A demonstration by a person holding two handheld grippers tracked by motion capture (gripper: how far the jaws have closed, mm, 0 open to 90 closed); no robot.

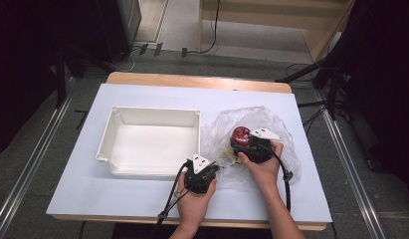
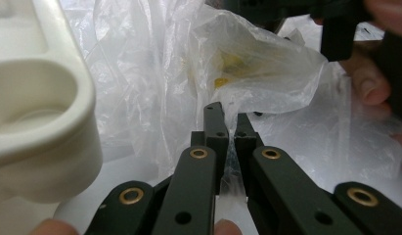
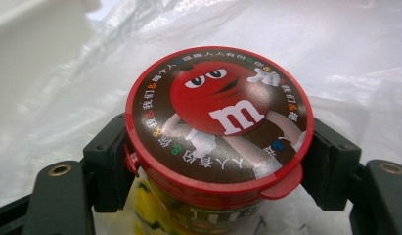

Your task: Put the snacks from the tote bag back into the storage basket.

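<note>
Black grippers [image 1: 199, 175] with brass screws, grey plates, seemingly black cables.

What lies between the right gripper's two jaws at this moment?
A candy tub with a red-rimmed lid sits between the jaws of the right gripper, as the right gripper view shows. Clear plastic bag lies around it.

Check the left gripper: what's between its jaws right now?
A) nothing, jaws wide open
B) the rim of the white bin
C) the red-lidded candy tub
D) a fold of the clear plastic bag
D: in the left gripper view the left gripper has its jaws closed together on a fold of the clear plastic bag; the white bin sits off to the side, untouched.
</note>
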